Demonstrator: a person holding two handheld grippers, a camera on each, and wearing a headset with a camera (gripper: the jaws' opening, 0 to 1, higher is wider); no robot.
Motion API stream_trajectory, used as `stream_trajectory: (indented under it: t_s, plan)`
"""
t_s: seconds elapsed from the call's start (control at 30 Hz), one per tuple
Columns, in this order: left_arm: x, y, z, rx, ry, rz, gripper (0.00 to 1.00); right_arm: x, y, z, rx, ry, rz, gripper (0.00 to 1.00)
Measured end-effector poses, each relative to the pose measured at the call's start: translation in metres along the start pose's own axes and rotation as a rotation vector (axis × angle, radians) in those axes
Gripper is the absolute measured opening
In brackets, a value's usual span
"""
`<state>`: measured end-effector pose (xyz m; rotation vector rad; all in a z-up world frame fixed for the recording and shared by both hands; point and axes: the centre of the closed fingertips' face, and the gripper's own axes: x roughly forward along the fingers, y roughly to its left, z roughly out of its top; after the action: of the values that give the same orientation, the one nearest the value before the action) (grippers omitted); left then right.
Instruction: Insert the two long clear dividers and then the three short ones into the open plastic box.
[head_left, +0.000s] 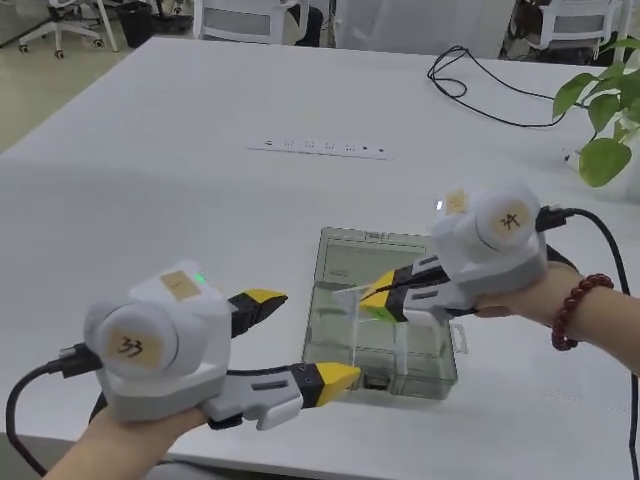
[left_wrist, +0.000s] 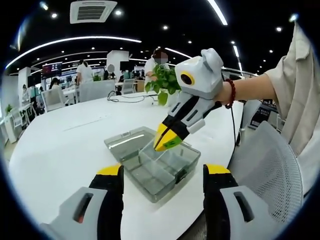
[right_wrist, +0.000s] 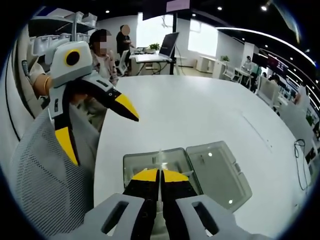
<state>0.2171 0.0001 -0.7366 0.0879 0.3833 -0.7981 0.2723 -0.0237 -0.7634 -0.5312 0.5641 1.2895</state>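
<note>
Right tongs (head_left: 373, 296) pinch divider (head_left: 342, 291)

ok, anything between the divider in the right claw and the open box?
Nothing visible. The right claw holds the divider directly over the box; the left claw hovers open beside it, clear of the path.

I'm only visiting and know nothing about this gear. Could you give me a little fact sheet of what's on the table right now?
Setting: white table, with a power strip and a potted plant towards its far side
Box: clear plastic box, lid laid open on its far side
Right hand-held gripper: shut on a clear divider, tip over the box
Left hand-held gripper: open, empty, near the box's front left corner
Dividers already in: too hard to tell
</note>
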Motion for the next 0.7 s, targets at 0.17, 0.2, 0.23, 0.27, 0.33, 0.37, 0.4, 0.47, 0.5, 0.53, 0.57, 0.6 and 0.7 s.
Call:
stream_trajectory:
  t_s: [0.17,0.2,0.23,0.27,0.33,0.37,0.4,0.47,0.5,0.53,0.57,0.6,0.7]
  plan:
    - [-0.001,0.0,0.003,0.001,-0.013,0.002,0.65,0.002,0.001,0.001,-0.014,0.069,0.007,0.02]
    - [-0.001,-0.001,0.002,0.002,-0.01,0.002,0.65,0.003,0.001,0.001,-0.012,0.08,0.005,0.02]
    - [-0.002,0.0,0.002,0.003,-0.008,0.003,0.65,0.003,0.001,0.001,-0.005,0.092,0.004,0.02]
    - [-0.002,0.0,0.002,0.006,-0.01,0.004,0.65,0.004,0.001,0.002,-0.007,0.106,0.004,0.02]
    - [-0.002,-0.001,0.003,0.008,-0.012,0.004,0.65,0.006,0.002,0.003,-0.021,0.133,0.009,0.02]
    - [-0.002,-0.001,0.003,0.008,-0.01,0.004,0.65,0.007,0.002,0.003,-0.028,0.152,0.01,0.02]
    - [-0.002,-0.001,0.002,0.009,-0.008,0.005,0.64,0.008,0.002,0.004,-0.021,0.171,0.011,0.02]
    - [-0.002,0.001,0.001,0.02,0.0,0.017,0.64,0.01,0.002,0.005,-0.024,0.192,0.012,0.02]
    - [-0.002,0.001,0.001,0.021,0.001,0.019,0.64,0.013,0.002,0.006,-0.034,0.203,0.017,0.02]
    - [-0.003,0.001,0.001,0.021,0.001,0.02,0.64,0.014,0.003,0.007,-0.05,0.208,0.025,0.02]
    - [-0.003,0.001,0.001,0.023,-0.002,0.022,0.64,0.017,0.004,0.007,-0.061,0.214,0.032,0.02]
    - [-0.003,0.002,0.002,0.024,-0.004,0.024,0.64,0.019,0.004,0.007,-0.064,0.213,0.035,0.02]
    - [-0.003,0.003,0.002,0.026,-0.008,0.03,0.63,0.026,0.006,0.006,-0.082,0.226,0.043,0.02]
